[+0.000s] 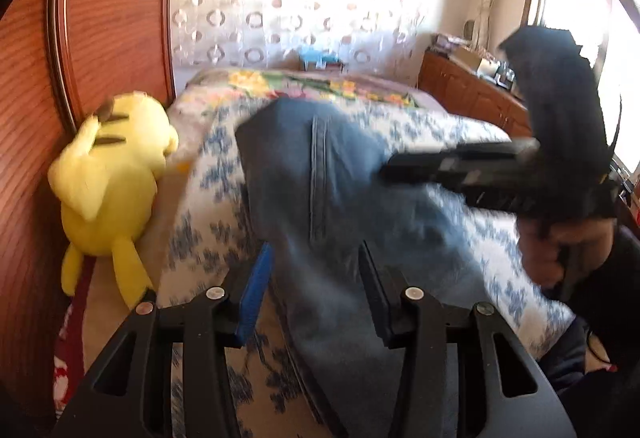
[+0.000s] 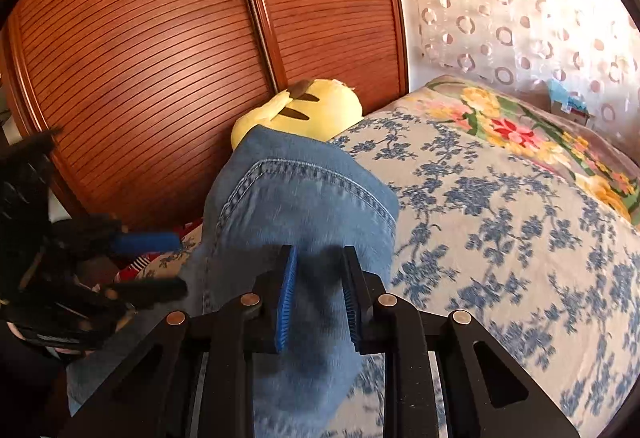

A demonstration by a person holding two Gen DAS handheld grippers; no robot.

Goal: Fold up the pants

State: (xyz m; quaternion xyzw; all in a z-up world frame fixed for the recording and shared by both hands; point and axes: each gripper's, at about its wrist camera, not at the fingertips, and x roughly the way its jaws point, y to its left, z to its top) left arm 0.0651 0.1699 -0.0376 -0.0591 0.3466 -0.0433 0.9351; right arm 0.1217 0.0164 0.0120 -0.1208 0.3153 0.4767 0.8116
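Wardrobe doors (image 2: 160,58) behind, floral bed (image 2: 500,218) below, jeans (image 2: 304,206) draped across it — both tongs, left (image 1: 316,278) and right (image 2: 320,298), stand apart astride denim, so close squarely on one edge, then carry it over evenly.

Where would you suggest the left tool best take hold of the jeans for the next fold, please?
Probably the near-left edge of the jeans, approached from the plush toy's side. The left tool is open astride the cloth; the right tool already straddles the raised part, and that edge lies free on the floral bedspread.
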